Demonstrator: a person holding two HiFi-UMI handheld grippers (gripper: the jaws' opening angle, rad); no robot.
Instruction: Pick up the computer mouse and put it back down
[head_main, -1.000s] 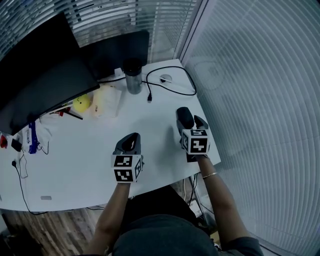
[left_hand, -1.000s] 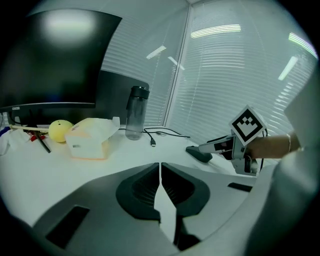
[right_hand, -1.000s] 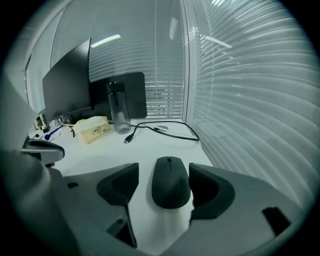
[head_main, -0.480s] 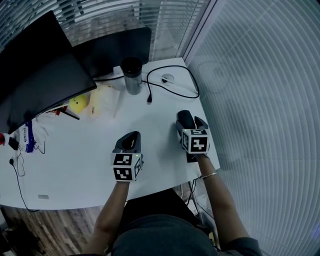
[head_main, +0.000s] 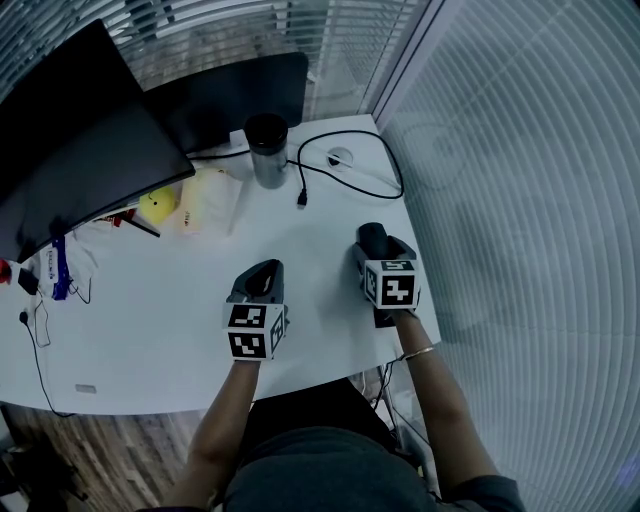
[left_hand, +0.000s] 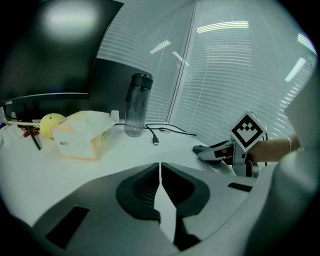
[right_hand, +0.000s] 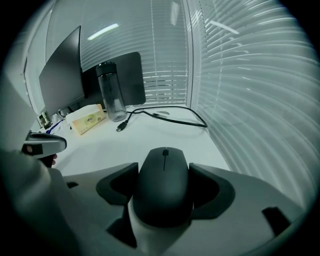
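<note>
The black computer mouse (head_main: 371, 236) (right_hand: 164, 187) lies on the white table (head_main: 150, 320) near its right edge. My right gripper (head_main: 381, 248) (right_hand: 164, 172) straddles it, one pad close along each side. Its jaws are closing, and I see no firm press on the mouse. To the left, my left gripper (head_main: 258, 284) (left_hand: 160, 172) hovers low over bare table with its jaws together and nothing in them. In the left gripper view the right gripper (left_hand: 220, 150) shows at the far right with its marker cube.
A clear bottle (head_main: 266, 150) (right_hand: 111, 90) stands at the back, with a black cable (head_main: 350, 180) looping beside it. A tissue box (head_main: 212, 200) and a yellow ball (head_main: 160, 203) lie left of it. A dark monitor (head_main: 70, 130) fills the back left. The table edge (head_main: 415, 270) runs just right of the mouse.
The right gripper has sunk a little around the mouse. The left gripper has shifted slightly; the mouse stays on the table.
</note>
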